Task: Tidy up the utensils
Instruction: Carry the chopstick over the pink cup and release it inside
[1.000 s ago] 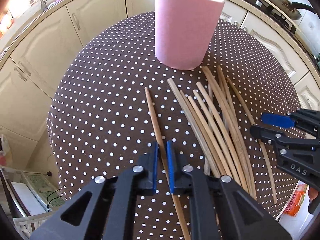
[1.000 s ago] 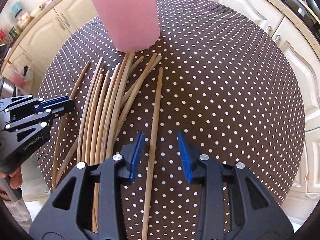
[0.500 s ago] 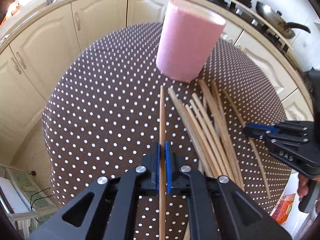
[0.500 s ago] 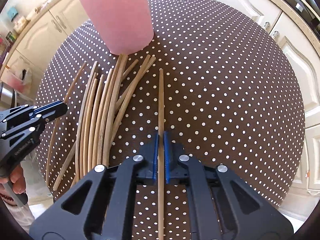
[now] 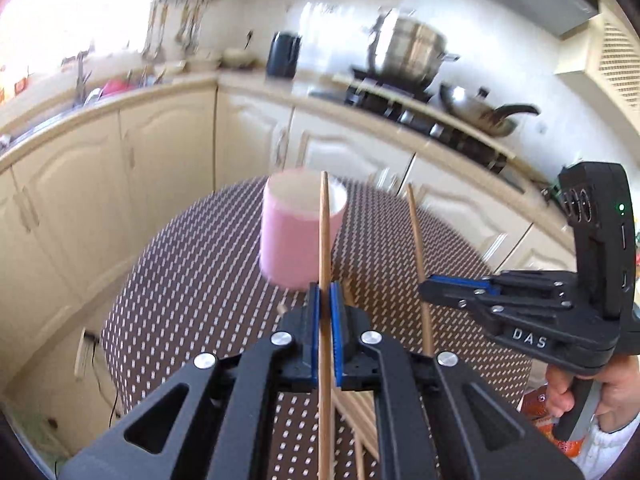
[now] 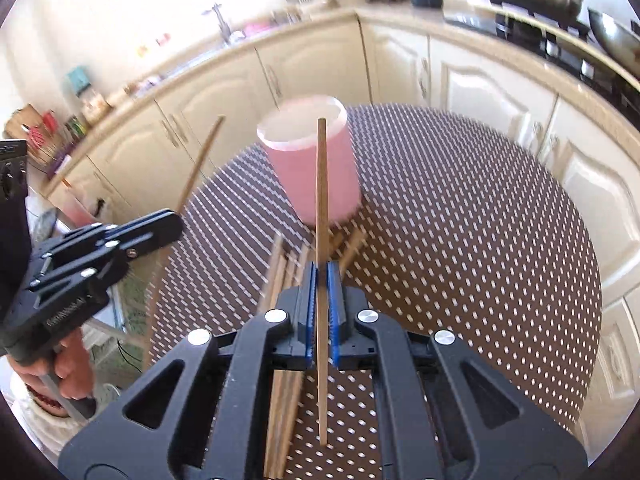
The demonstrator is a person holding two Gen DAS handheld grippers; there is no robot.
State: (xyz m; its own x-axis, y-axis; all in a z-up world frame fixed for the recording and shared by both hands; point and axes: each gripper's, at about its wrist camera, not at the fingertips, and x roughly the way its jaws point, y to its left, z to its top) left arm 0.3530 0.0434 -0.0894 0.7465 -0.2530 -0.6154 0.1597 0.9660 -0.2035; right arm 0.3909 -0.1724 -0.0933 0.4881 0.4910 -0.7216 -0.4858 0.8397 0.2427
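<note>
My left gripper is shut on a wooden chopstick that stands up in front of the pink cup. My right gripper is shut on another chopstick, lifted off the table and pointing at the pink cup. From the left wrist, the right gripper shows at the right with its chopstick. In the right wrist view the left gripper is at the left, its chopstick slanting up. Several chopsticks lie on the table below the cup.
The round table has a brown cloth with white dots. Cream cabinets curve around behind it. A stove with a steel pot and a pan is at the back right. A hand holds the right gripper's handle.
The right gripper's jaws shut on a chopstick. Both grippers then rose and tilted up, each lifting its chopstick off the table; the cup now sits farther away in both views.
</note>
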